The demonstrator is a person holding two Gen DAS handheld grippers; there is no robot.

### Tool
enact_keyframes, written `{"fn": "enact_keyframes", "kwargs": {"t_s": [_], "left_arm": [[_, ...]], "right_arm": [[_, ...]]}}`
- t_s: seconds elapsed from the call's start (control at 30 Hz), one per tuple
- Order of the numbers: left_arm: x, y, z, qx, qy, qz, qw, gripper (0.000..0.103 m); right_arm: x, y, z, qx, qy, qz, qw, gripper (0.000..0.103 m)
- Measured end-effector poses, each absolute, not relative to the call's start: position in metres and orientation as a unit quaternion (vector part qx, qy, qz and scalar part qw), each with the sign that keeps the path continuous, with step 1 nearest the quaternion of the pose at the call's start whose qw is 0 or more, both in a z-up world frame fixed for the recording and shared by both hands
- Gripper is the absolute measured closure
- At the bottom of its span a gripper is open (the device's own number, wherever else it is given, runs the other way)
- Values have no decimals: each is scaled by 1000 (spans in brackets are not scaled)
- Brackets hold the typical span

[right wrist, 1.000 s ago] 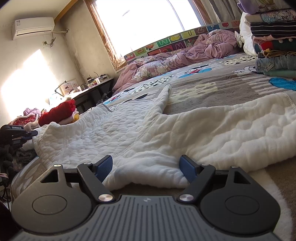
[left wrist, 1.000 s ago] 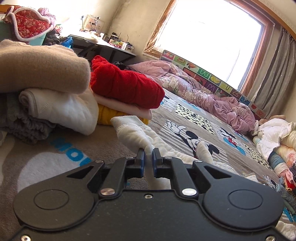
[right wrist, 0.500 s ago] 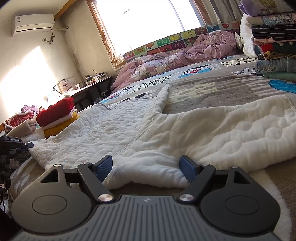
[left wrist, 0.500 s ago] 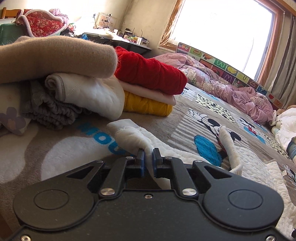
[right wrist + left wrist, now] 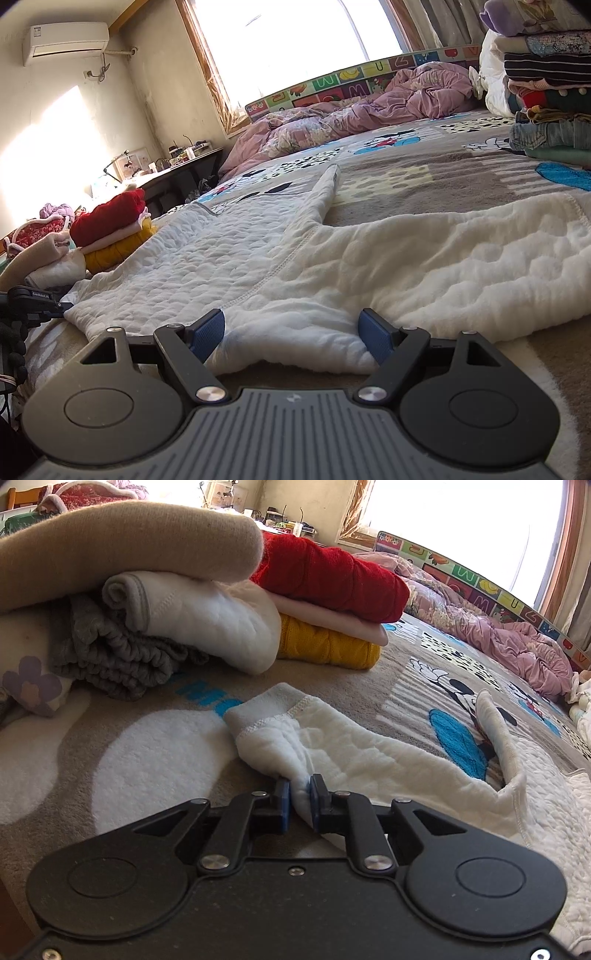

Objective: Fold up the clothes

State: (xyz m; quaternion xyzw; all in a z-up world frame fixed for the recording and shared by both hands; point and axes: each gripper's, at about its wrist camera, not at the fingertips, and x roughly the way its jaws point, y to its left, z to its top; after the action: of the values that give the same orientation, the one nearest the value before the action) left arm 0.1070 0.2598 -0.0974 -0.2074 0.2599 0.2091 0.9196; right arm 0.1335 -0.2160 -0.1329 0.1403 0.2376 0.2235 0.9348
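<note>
The bed [image 5: 424, 173], covered in a grey cartoon-mouse blanket [image 5: 424, 686], carries a white quilted garment [image 5: 369, 266] spread flat across its near part, one sleeve [image 5: 332, 746] lying out towards a heap of folded clothes. That heap has a beige piece [image 5: 122, 546] over white [image 5: 207, 624] and grey ones [image 5: 110, 657], and beside it a red sweater [image 5: 332, 576] on a pink [image 5: 332, 618] and a yellow one [image 5: 328, 646]. Far back, a rumpled pink duvet [image 5: 369, 114] lies along the alphabet-patterned board [image 5: 332, 88], and a tall pile of folded clothes [image 5: 546, 103] stands at the right edge.
</note>
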Motion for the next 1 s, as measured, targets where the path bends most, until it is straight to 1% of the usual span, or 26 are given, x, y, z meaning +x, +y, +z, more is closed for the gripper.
{"fn": "enact_keyframes", "kwargs": {"t_s": [0.07, 0.1, 0.2, 0.3, 0.43, 0.5, 0.57, 0.63, 0.73, 0.87, 1.0], "left_arm": [[105, 264, -97, -226, 260, 209, 915, 83], [102, 266, -95, -233, 258, 210, 914, 80], [96, 270, -89, -247, 248, 220, 911, 76], [87, 273, -81, -245, 230, 243, 910, 77], [86, 265, -66, -200, 199, 250, 926, 77], [95, 258, -63, -196, 196, 199, 940, 77], [109, 242, -61, -172, 198, 143, 954, 77], [123, 221, -62, -132, 213, 86, 964, 75], [141, 190, -66, -66, 231, 30, 970, 74], [158, 161, -76, 13, 248, 0, 969, 74], [175, 161, -88, 43, 280, 17, 959, 74]], "right_arm": [[133, -216, -133, 138, 238, 223, 935, 24], [133, -215, -133, 137, 239, 222, 935, 24], [133, -214, -132, 133, 241, 220, 936, 24], [134, -212, -131, 126, 245, 218, 936, 23], [133, -211, -131, 120, 245, 219, 937, 22], [133, -210, -131, 118, 244, 220, 937, 21], [133, -210, -131, 116, 243, 221, 937, 21], [132, -210, -132, 117, 242, 222, 937, 21], [132, -210, -132, 117, 240, 223, 938, 21], [131, -211, -132, 116, 238, 224, 938, 21], [129, -211, -132, 117, 237, 225, 938, 21]]}}
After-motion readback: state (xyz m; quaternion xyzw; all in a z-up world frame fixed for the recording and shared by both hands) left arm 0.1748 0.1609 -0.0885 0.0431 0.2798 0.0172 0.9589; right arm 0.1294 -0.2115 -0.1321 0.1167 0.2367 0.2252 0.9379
